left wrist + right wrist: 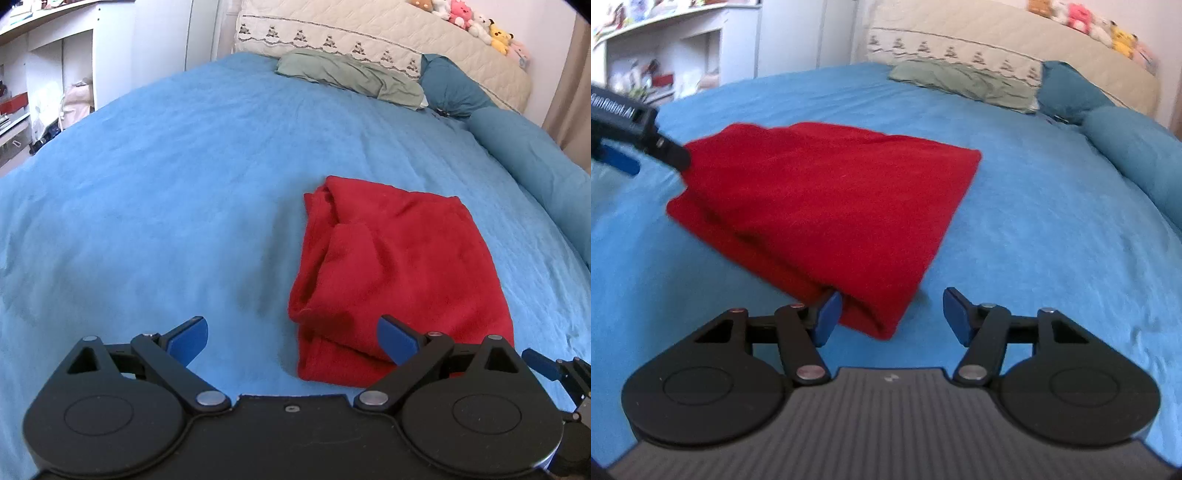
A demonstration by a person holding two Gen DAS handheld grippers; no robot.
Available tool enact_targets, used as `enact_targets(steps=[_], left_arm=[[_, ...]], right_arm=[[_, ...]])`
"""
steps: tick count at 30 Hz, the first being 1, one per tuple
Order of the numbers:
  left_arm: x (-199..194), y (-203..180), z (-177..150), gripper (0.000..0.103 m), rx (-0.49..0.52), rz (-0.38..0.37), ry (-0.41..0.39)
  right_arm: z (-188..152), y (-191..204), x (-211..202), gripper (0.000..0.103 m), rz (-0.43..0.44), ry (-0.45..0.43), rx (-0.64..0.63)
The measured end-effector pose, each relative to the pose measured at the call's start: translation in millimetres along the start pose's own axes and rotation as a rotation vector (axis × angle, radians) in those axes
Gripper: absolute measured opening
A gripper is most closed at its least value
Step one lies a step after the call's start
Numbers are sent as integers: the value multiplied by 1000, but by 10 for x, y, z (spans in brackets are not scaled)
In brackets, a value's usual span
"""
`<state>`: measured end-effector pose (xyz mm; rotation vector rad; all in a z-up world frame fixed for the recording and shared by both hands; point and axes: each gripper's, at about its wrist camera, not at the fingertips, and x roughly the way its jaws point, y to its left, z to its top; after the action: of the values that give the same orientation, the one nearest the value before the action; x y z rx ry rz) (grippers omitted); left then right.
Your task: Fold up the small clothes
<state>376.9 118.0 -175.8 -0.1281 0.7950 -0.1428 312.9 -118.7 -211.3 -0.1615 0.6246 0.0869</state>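
We hover both grippers over a blue bedspread (pixel 147 184), the left gripper (pixel 291 341) spread wide and empty, the right gripper (pixel 892 317) also parted, its left pad against the near corner of a red garment (pixel 827 199) without pinching it. The garment lies folded mid-bed; we judge a fold just laid, with the next move a closing pinch on that corner. Only the right view shows the corner contact; only the left shows the folded layers
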Motion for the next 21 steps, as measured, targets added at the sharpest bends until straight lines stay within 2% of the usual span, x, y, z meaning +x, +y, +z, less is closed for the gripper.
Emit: enact_targets(steps=[3, 6, 8, 9, 10, 11, 16, 21], left_arm=[[43, -25, 7, 100, 0, 9, 6], [36, -23, -1, 100, -18, 11, 4], [15, -24, -9, 100, -27, 10, -3], [4, -24, -10, 100, -27, 11, -5], [5, -27, 1, 100, -27, 13, -6], [-6, -23, 5, 100, -28, 15, -9], [-54, -42, 27, 100, -21, 11, -24], [104, -95, -61, 100, -7, 23, 23]], right_arm=[[22, 27, 20, 72, -24, -20, 8], [3, 173, 14, 66, -51, -53, -45], [-41, 275, -32, 44, -64, -68, -102], [-51, 306, -28, 39, -76, -70, -125], [-54, 319, -18, 28, -93, -73, -132], [-45, 298, -19, 25, -98, -75, -121], [104, -72, -266, 22, -76, -164, 57], [-2, -307, -136, 22, -21, -64, 168]])
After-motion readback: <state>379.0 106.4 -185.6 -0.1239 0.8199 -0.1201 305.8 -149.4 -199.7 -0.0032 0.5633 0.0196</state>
